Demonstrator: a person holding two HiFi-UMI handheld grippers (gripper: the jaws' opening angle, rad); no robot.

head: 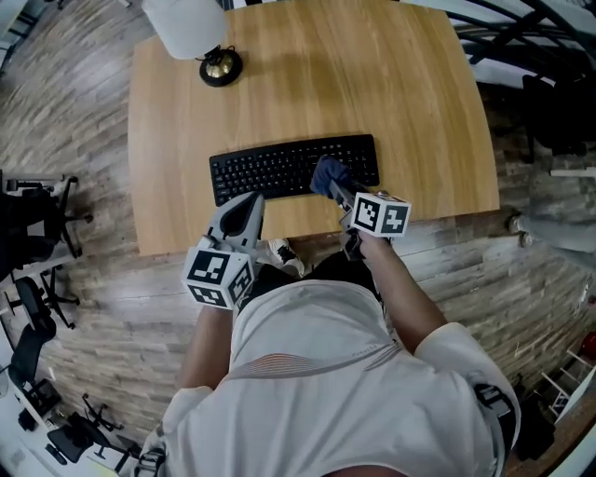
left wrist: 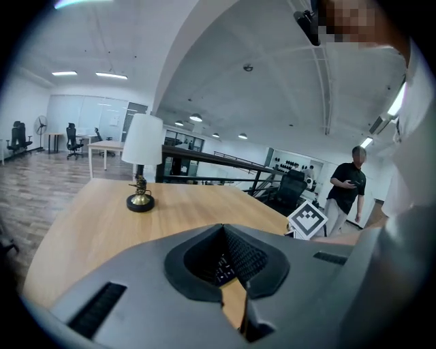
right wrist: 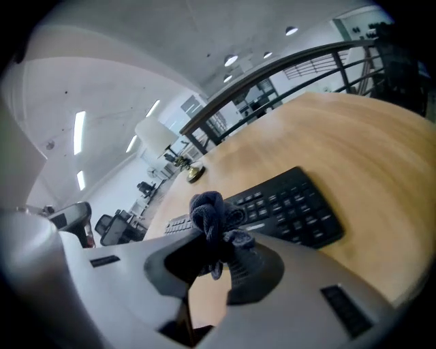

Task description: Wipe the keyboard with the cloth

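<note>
A black keyboard [head: 279, 170] lies across the middle of a wooden table [head: 419, 112], its long side facing the person. The right gripper [head: 335, 189] reaches over the keyboard's near edge, right of its middle. Its jaws are clamped on a dark blue cloth [head: 328, 173]. The right gripper view shows the cloth [right wrist: 212, 217] bunched into a knotted wad that sticks out past the jaw tips of the right gripper [right wrist: 216, 253], with the keyboard [right wrist: 289, 208] just beyond it. In the head view the cloth covers a few keys near the keyboard's front row. Whether it presses on them cannot be told.

The left gripper [head: 250, 203] sits just short of the keyboard's near edge, towards its left end, pointing at the keys. In the left gripper view the jaws of the left gripper [left wrist: 223, 232] are brought together at the tips with nothing held between them. A few keys and a strip of table show through the hollow below the tips.

Beyond the keyboard's left end, at the far corner of the table, stands a lamp [head: 190, 23] with a white shade and a brass base [head: 221, 67]. The left gripper view shows the lamp [left wrist: 142, 140] upright, and a person in dark clothes [left wrist: 346, 187] standing well beyond the keyboard's right end.
</note>
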